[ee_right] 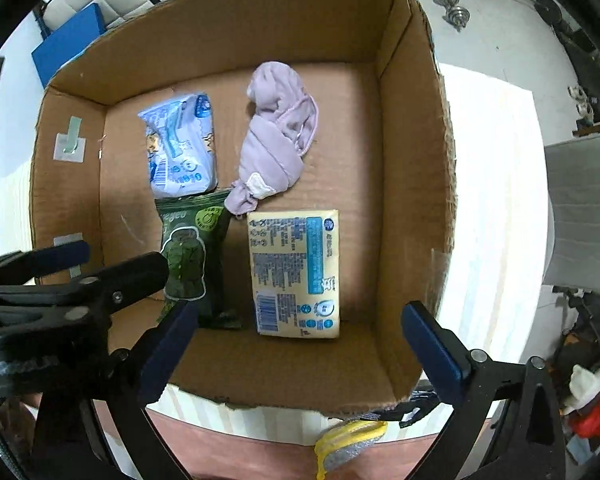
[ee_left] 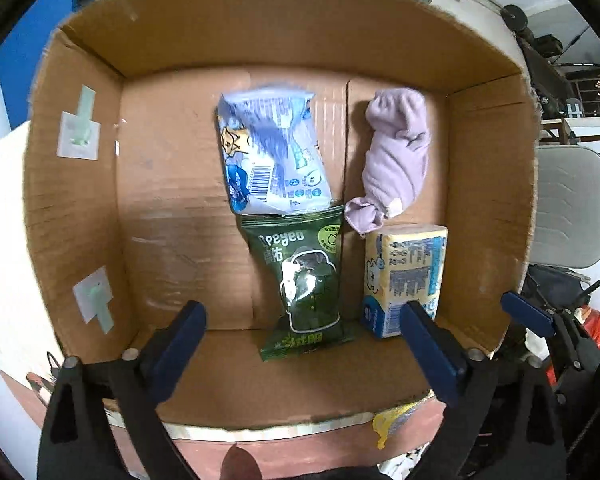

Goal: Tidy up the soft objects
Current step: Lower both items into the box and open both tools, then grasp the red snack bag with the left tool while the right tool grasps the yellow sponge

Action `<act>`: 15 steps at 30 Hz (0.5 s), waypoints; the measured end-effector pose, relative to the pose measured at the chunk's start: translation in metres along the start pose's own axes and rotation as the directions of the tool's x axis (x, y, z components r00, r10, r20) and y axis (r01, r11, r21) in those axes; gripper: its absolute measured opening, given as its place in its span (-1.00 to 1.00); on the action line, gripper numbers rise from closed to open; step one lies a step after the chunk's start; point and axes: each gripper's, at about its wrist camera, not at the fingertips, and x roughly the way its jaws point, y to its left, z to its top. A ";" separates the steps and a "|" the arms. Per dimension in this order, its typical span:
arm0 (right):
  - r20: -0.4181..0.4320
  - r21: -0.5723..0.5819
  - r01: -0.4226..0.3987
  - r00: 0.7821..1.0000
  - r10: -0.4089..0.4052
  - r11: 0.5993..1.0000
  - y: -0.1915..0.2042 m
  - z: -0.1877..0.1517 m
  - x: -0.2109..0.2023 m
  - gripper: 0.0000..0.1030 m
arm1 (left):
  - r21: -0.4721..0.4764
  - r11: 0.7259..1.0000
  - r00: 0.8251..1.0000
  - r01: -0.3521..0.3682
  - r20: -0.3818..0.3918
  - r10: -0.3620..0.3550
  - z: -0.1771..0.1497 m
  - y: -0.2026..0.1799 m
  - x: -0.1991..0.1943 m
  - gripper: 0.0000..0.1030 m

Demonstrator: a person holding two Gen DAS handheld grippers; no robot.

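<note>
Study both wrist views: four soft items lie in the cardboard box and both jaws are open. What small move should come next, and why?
Probably lower the right gripper toward the yellow sponge lying outside the cardboard box, just below its near wall. Both grippers hover open and empty, the left gripper too, and the sponge sits nearest the right one.

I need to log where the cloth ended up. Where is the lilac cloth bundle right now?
The lilac cloth bundle lies on the cardboard box floor, right of the pale blue packet and behind the yellow tissue pack.
</note>
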 end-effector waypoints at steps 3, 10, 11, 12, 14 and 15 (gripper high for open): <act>0.021 -0.029 0.013 1.000 -0.013 1.000 0.007 -0.009 -0.008 1.00 | -0.005 1.000 0.999 0.010 0.037 -0.010 -0.012 -0.005 -0.014 0.95; 0.099 -0.066 -0.004 0.995 0.010 0.998 0.016 -0.022 -0.027 1.00 | -0.016 0.999 0.989 -0.046 0.139 0.048 -0.043 0.007 -0.031 0.96; 0.105 -0.070 -0.011 0.994 0.018 0.997 0.018 -0.025 -0.030 1.00 | -0.015 0.998 0.987 -0.055 0.147 0.056 -0.046 0.008 -0.034 0.96; 0.114 -0.071 -0.022 0.993 0.030 0.997 0.019 -0.028 -0.033 1.00 | -0.017 0.998 0.985 -0.065 0.157 0.066 -0.052 0.007 -0.038 0.96; 0.134 -0.078 -0.029 0.990 0.040 0.997 0.023 -0.031 -0.032 1.00 | -0.025 0.996 0.979 -0.081 0.187 0.084 -0.053 0.012 -0.041 0.96; 0.145 -0.077 -0.033 0.988 0.044 0.996 0.023 -0.035 -0.036 1.00 | -0.025 0.995 0.974 -0.095 0.203 0.098 -0.054 0.015 -0.045 0.96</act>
